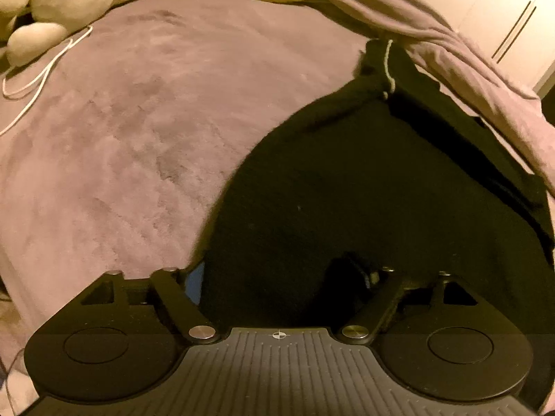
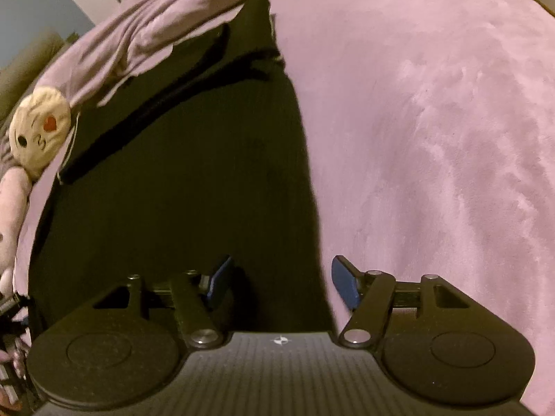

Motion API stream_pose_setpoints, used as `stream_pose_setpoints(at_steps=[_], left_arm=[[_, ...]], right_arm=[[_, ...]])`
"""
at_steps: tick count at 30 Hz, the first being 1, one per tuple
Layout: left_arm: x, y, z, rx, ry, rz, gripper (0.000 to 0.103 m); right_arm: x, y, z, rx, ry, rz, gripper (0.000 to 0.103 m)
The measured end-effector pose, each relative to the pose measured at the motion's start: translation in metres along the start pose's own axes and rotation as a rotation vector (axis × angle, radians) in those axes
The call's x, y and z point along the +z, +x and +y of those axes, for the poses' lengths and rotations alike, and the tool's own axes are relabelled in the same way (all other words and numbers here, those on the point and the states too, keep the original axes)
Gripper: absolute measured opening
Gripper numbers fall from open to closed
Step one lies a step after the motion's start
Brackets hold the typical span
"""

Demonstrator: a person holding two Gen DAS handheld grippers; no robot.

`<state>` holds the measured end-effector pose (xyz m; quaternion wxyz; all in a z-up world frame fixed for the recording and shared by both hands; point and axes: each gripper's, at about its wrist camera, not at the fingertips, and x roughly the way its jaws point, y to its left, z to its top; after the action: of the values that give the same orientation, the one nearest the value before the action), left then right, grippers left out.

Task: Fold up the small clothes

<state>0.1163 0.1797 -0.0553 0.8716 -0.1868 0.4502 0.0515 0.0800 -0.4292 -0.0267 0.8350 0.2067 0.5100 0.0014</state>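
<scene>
Hiding left hand-held gripper (image 1: 282, 284) fingertips, black garment (image 1: 364, 190)

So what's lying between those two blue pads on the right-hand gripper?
In the right wrist view, the edge of the black knit garment lies between the open right gripper, with the lilac plush blanket beside it.

I can read no words, brands or numbers anywhere. The only signs are a small white crosshair mark (image 1: 277, 335) on my left tongs' ribbed grey body, and its twin (image 2: 279, 340) on my right.
</scene>
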Motion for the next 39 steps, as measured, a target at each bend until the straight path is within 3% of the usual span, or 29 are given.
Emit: stream_pose_setpoints(at_steps=[3, 10, 12, 13, 16, 17, 18, 23, 27, 30, 33, 37, 39], left_arm=[[0.001, -0.004, 0.008, -0.010, -0.004, 0.011, 0.063], [0.001, -0.009, 0.024, -0.064, -0.022, 0.061, 0.062], [0.000, -0.009, 0.024, -0.077, -0.009, 0.074, 0.060], [-0.001, -0.009, 0.023, -0.082, 0.000, 0.079, 0.057], [-0.001, -0.010, 0.022, -0.117, 0.004, 0.104, 0.030], [-0.001, -0.011, 0.021, -0.128, 0.004, 0.108, 0.015], [0.000, -0.011, 0.020, -0.133, 0.005, 0.115, 0.012], [0.016, -0.030, 0.017, -0.277, -0.032, 0.094, 0.009], [0.048, -0.051, 0.007, -0.393, -0.098, -0.001, 0.009], [0.075, -0.053, -0.002, -0.440, -0.166, -0.067, 0.009], [0.099, -0.037, -0.011, -0.409, -0.221, -0.106, 0.010], [0.118, 0.005, -0.020, -0.351, -0.319, -0.093, 0.011], [0.122, 0.024, -0.026, -0.312, -0.352, -0.081, 0.019]], right_arm=[[-0.004, 0.001, 0.003, -0.006, -0.040, 0.042, 0.053], [-0.018, 0.009, 0.016, -0.012, -0.121, 0.166, 0.053], [-0.019, 0.008, 0.018, -0.011, -0.137, 0.172, 0.046], [-0.019, 0.008, 0.019, -0.001, -0.144, 0.170, 0.038], [-0.022, 0.004, 0.024, 0.007, -0.186, 0.145, 0.024], [-0.022, 0.002, 0.025, 0.008, -0.192, 0.135, 0.015], [-0.021, -0.001, 0.024, 0.019, -0.183, 0.124, 0.012], [-0.004, -0.024, 0.011, 0.205, -0.044, 0.030, 0.008], [0.023, -0.043, 0.005, 0.341, 0.075, -0.105, 0.008], [0.047, -0.047, 0.003, 0.373, 0.144, -0.209, 0.008], [0.072, -0.036, -0.001, 0.353, 0.216, -0.287, 0.008], [0.092, -0.011, 0.002, 0.301, 0.284, -0.355, 0.009], [0.098, -0.004, -0.006, 0.276, 0.297, -0.379, 0.013]])
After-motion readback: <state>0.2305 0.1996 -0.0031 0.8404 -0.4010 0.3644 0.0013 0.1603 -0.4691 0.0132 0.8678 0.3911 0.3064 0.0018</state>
